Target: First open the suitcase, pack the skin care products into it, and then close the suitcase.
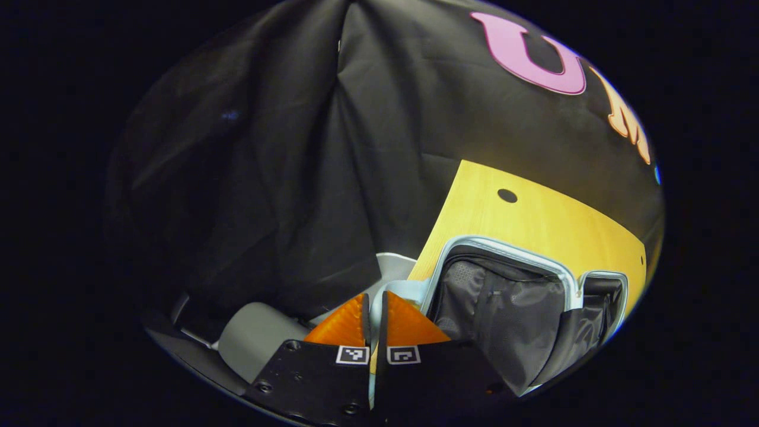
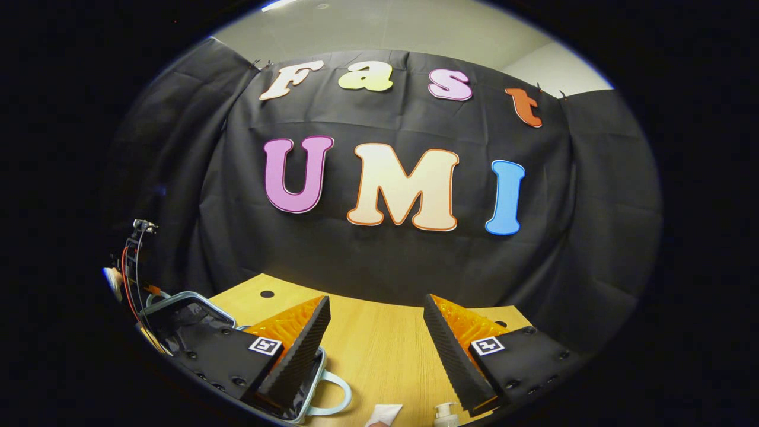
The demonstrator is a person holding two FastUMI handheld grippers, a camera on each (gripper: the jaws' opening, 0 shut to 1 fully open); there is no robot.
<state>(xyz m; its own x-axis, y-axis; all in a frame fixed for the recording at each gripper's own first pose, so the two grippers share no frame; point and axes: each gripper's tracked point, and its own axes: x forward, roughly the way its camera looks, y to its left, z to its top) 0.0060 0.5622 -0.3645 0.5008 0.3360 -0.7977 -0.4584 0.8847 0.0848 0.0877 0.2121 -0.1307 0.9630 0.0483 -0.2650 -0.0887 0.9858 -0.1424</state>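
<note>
We've got the suitcase (image 1: 504, 296) lying open on the wooden table (image 1: 533, 219) in the left gripper view, its pale rim framing a dark grey fabric lining with a zipped mesh panel, and a second, smaller shell section just beyond it at the right. Our left gripper (image 1: 375, 311) sits right at the near corner of that rim, its two fingers drawn together with only a thin slit between them; we can't tell whether anything is pinched there. Over in the right gripper view, the suitcase's (image 2: 195, 320) edge and its light handle loop (image 2: 332, 394) peek out at lower left, beside our right gripper (image 2: 375, 332), whose fingers stand wide apart over bare tabletop, holding nothing. Just below, near the bottom edge, a white tube (image 2: 384, 414) and a pump bottle top (image 2: 445, 412) rest on the table.
</note>
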